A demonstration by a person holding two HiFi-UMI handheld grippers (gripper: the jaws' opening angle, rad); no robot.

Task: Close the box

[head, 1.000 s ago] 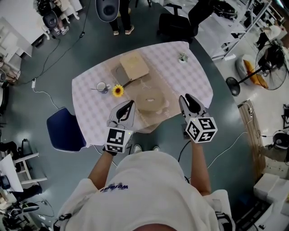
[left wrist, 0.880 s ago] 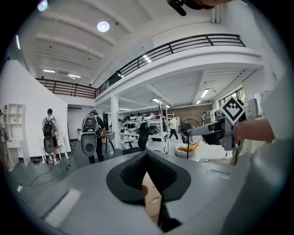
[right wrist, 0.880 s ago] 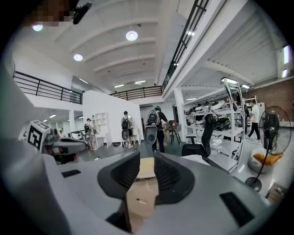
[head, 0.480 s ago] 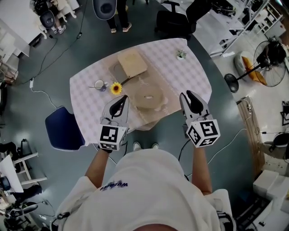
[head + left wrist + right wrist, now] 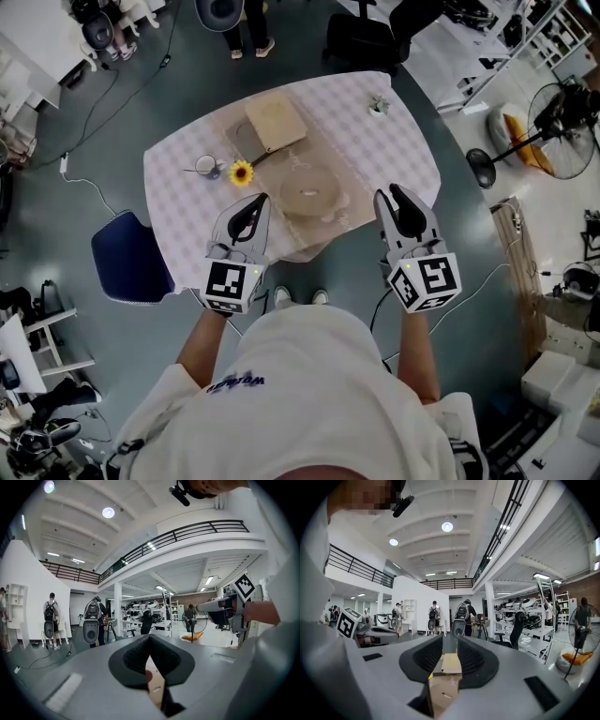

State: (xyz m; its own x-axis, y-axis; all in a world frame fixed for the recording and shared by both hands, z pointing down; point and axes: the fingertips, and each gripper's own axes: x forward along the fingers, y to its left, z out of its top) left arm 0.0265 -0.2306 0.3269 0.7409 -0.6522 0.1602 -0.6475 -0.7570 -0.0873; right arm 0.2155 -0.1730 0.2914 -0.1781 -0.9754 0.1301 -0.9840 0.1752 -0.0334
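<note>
Both grippers hang level over the near edge of the table with the checked cloth (image 5: 403, 150), well short of the cardboard box (image 5: 275, 120), which sits at the far side in the upper middle of the head view. A sunflower (image 5: 242, 172) and a cup (image 5: 208, 169) lie to the lower left of it. The left gripper (image 5: 251, 210) has its jaws pressed together on nothing. The right gripper (image 5: 391, 199) is spread, its jaws having just been closing a little, with nothing held between them, and the far box (image 5: 451, 663) shows through the gap.
</note>
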